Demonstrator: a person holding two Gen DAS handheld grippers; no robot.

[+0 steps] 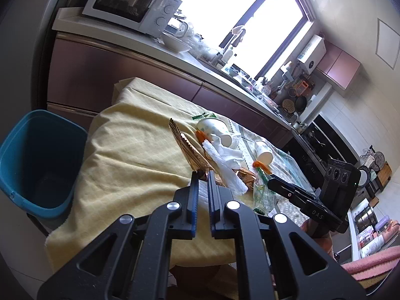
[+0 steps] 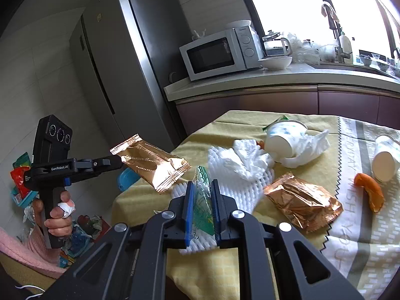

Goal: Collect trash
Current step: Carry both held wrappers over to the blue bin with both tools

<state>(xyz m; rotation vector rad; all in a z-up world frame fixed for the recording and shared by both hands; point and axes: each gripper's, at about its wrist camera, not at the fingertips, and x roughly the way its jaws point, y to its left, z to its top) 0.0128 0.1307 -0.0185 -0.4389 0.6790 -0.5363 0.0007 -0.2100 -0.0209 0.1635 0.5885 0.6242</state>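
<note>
The left gripper (image 2: 117, 161), fingers clamped on the copper wrapper (image 2: 150, 162), is nearer the blue bin (image 1: 37, 160) at nine o'clock; the right gripper (image 2: 201, 197) pinches the green wrapper (image 2: 202, 200) over the table (image 1: 120, 155).

Two handheld black grippers, pink knit sleeves.

Matte black angular linkage arms with triangular cut-outs and round silver pivot screws on both the left gripper (image 1: 203, 175) and the right gripper (image 2: 202, 185); blue pads lining the inner faces of the narrow black fingers (image 2: 189, 200). Upright black camera block with three round lenses over a pistol-style handle; white "GenRobot.AI" lettering, a small blue tab. Left hand (image 2: 58, 215) with a white wrap on one finger, fuzzy pink sleeve (image 2: 22, 252) at the wrist.
</note>
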